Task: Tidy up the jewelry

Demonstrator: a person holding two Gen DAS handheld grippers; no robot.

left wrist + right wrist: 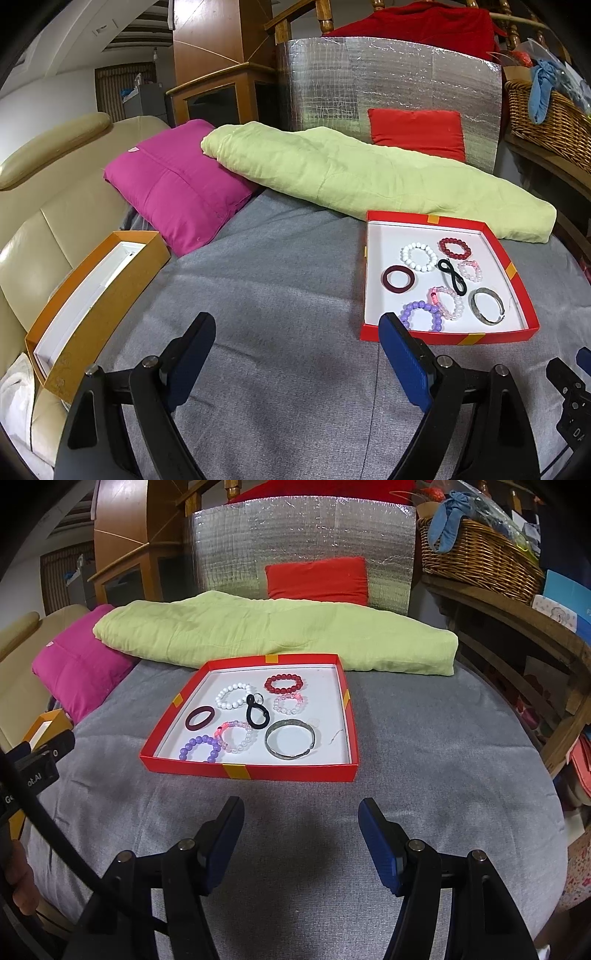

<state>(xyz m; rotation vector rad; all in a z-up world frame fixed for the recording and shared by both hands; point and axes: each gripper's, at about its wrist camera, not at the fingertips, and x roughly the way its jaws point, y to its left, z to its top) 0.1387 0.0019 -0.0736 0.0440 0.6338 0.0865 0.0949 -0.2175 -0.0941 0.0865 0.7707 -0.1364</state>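
A red tray (255,770) (447,336) lies on the grey cloth and holds several bracelets: a white beaded one (232,696), a red beaded one (284,684), a purple beaded one (199,748), a silver bangle (291,739), a dark red ring (200,717) and a black loop (255,712). An empty orange box (92,306) with a white lining lies at the left. My left gripper (297,328) is open and empty over the cloth, between box and tray. My right gripper (301,814) is open and empty, just short of the tray's front edge.
A pink cushion (177,181), a folded green blanket (273,635) and a red cushion (317,579) against a silver foil panel lie behind the tray. A wicker basket (480,557) sits on a wooden shelf at the right. A beige sofa (33,236) is at the left.
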